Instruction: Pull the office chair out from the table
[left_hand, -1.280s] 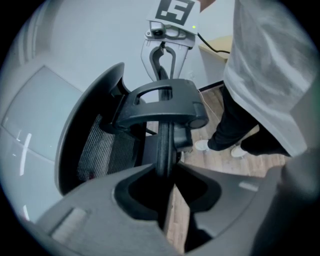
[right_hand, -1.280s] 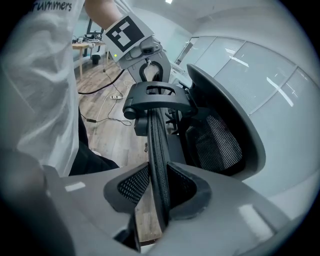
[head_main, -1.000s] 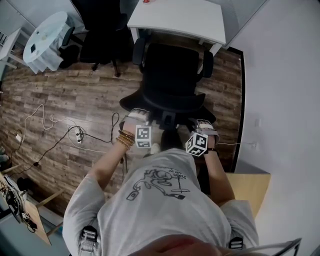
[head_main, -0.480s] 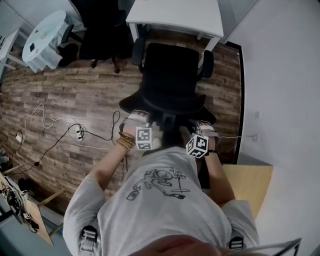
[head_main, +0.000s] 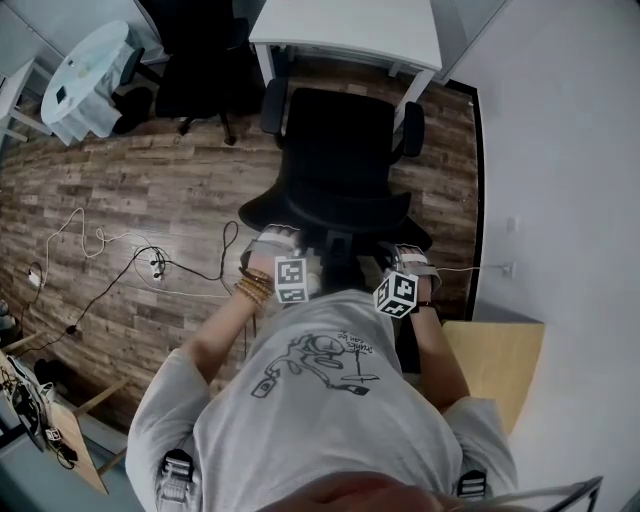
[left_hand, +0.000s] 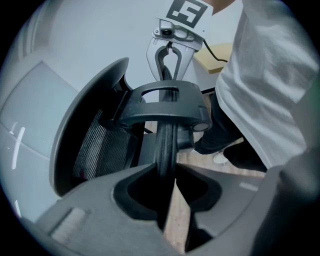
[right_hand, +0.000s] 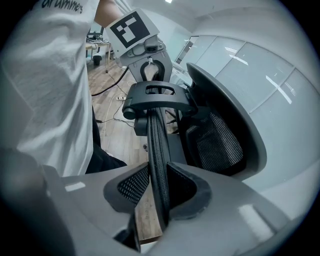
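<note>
Chair (head_main: 340, 150): stood on the wood floor (head_main: 150, 200), its seat just clear of the white table (head_main: 345, 25)
Left gripper (left_hand: 166, 167): clamped on the back rim (left_hand: 165, 145), jaws easing apart
Right gripper (right_hand: 159, 172): clamped on the same rim

the head view looks steeply down from above the person (head_main: 320, 400) onto the office chair (head_main: 340, 150). both gripper views sit close against its back rim (left_hand: 167, 145), facing along it from opposite ends; all three share that rim.
</note>
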